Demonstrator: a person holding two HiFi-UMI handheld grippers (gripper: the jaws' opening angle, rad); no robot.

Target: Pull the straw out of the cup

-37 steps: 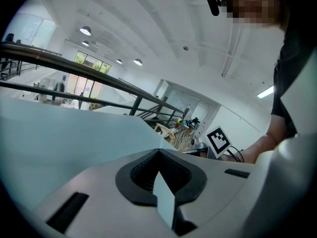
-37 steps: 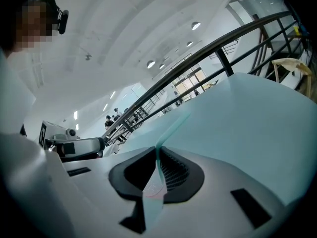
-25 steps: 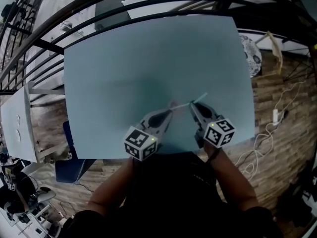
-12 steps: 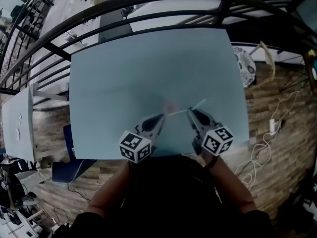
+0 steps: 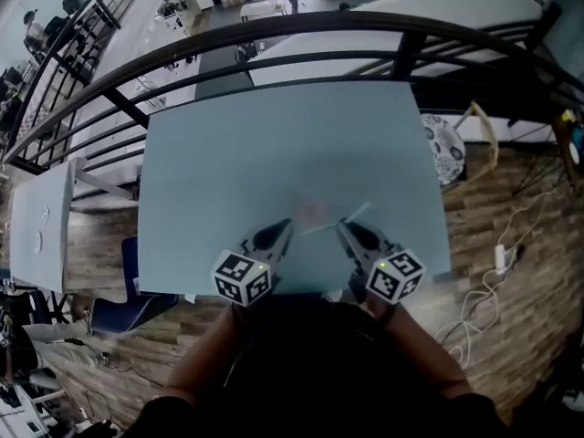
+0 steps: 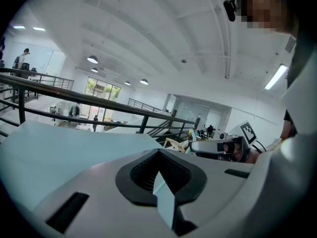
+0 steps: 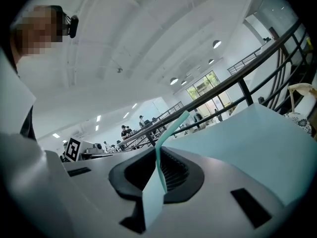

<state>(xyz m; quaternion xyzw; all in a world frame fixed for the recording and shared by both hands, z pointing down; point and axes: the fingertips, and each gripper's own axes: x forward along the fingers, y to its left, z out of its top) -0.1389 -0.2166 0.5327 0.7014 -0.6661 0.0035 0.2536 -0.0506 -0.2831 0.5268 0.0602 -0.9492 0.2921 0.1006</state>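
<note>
My right gripper (image 5: 341,226) is shut on a thin pale teal straw (image 5: 359,212), which slants across its tip above the light blue table (image 5: 274,144). In the right gripper view the straw (image 7: 171,127) rises from between the closed jaws of the right gripper (image 7: 158,158). A faint pinkish see-through cup (image 5: 312,210) stands just beyond the straw's left end; whether they touch is unclear. To the cup's near left my left gripper (image 5: 280,229) has its jaws together, and I see nothing between them. From the left gripper (image 6: 159,158) the cup is hidden.
Both grippers hover near the table's front edge (image 5: 292,292). A dark metal railing (image 5: 274,35) curves behind the table. A white chair (image 5: 41,231) is on the left, and a cable with a plug (image 5: 500,258) lies on the wooden floor to the right.
The head view has pulled back, so the table looks smaller. The left gripper's tip now sits a little farther from the cup. The right gripper still holds the straw.
</note>
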